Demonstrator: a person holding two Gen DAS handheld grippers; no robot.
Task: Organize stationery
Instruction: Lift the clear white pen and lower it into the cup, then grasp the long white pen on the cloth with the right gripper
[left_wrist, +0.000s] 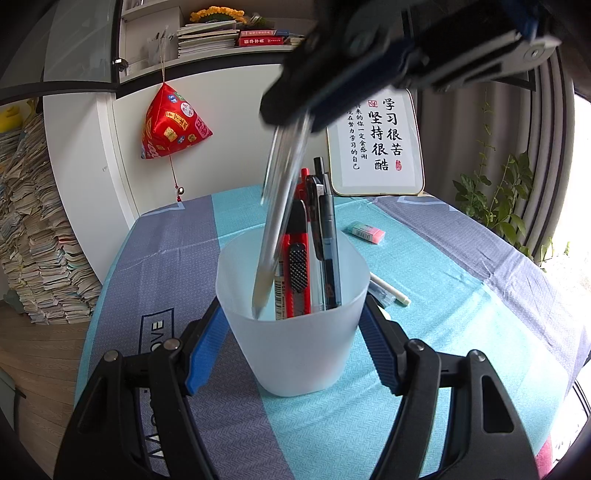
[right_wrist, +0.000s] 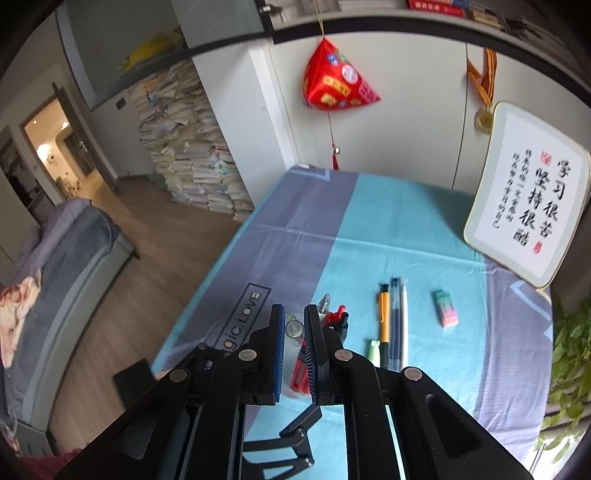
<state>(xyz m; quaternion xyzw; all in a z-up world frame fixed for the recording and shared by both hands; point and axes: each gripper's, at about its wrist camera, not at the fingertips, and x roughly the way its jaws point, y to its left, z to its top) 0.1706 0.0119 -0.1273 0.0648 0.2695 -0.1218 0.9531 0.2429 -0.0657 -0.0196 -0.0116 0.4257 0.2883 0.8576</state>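
My left gripper (left_wrist: 291, 317) is shut on a frosted plastic cup (left_wrist: 295, 343) standing on the table. The cup holds a red utility knife (left_wrist: 295, 273) and dark pens (left_wrist: 327, 236). My right gripper (left_wrist: 291, 110) reaches in from above, shut on a clear pen (left_wrist: 275, 229) whose tip is inside the cup. In the right wrist view the right gripper (right_wrist: 294, 328) pinches the clear pen's end (right_wrist: 294, 328) over the cup. An orange pen (right_wrist: 384, 317), a blue pen (right_wrist: 396, 317), a white pen (right_wrist: 405, 325) and a small green item (right_wrist: 373, 349) lie on the table.
A pink-green eraser (left_wrist: 365, 232) (right_wrist: 447, 309) lies on the blue-and-grey tablecloth (left_wrist: 461, 295). A framed calligraphy board (left_wrist: 376, 144) leans against the wall at the back. A red pyramid ornament (left_wrist: 173, 125) hangs left. Paper stacks (left_wrist: 33, 229) and a plant (left_wrist: 498, 199) flank the table.
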